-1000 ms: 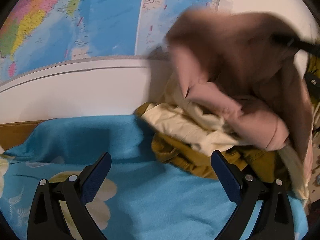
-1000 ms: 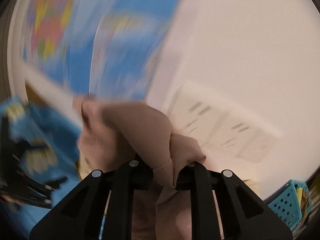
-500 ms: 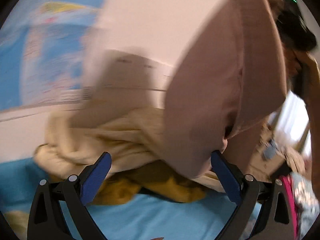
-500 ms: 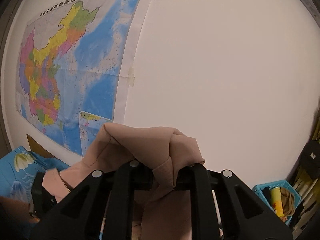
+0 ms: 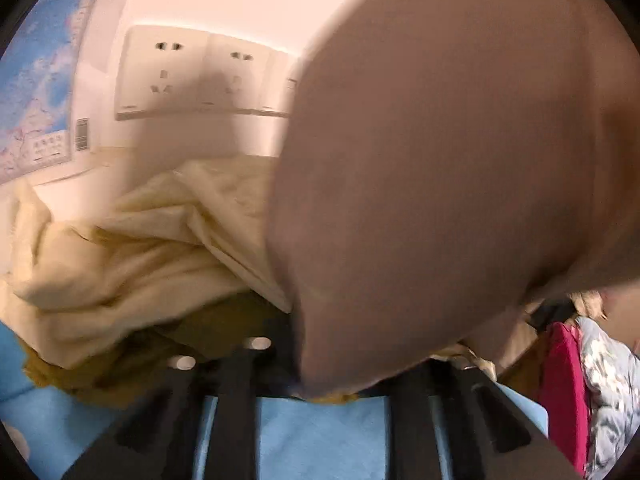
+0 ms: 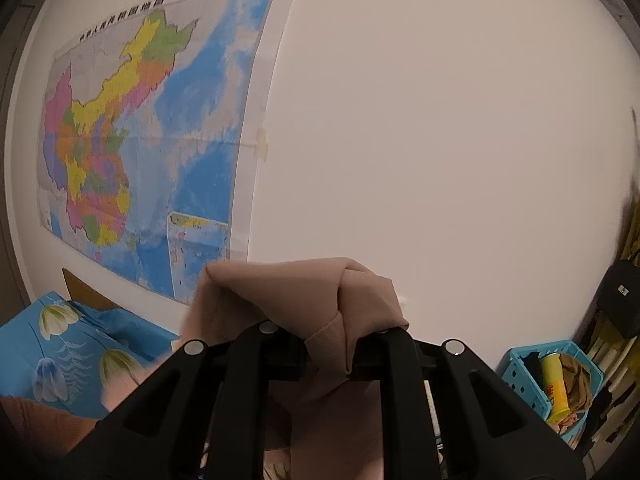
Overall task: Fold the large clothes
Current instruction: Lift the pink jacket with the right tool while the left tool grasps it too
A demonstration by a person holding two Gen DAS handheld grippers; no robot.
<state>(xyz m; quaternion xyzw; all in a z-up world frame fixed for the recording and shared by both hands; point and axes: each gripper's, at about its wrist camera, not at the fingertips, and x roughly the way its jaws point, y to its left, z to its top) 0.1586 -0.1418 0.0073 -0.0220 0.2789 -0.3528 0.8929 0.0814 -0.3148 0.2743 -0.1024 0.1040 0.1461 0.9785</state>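
A dusty-pink garment (image 6: 304, 300) is clamped in my right gripper (image 6: 326, 354), which is shut on a bunch of its fabric and holds it high against the wall. In the left wrist view the same pink garment (image 5: 460, 168) hangs close and fills the right of the frame. My left gripper (image 5: 320, 364) has its jaws drawn together at the garment's lower edge; the cloth hides the right fingertip. Behind lie a cream garment (image 5: 132, 248) and a mustard garment (image 5: 208, 332) in a heap.
A blue floral bedsheet (image 6: 68, 344) covers the bed (image 5: 320, 432). A map (image 6: 152, 140) and wall sockets (image 5: 200, 76) are on the white wall. A blue basket (image 6: 556, 380) with items stands at the right. More cloth, red and patterned (image 5: 580, 392), lies at right.
My left gripper went from wide open to closed at the hanging pink garment's lower edge and moved closer to it. My right gripper stays shut on the garment, held high.
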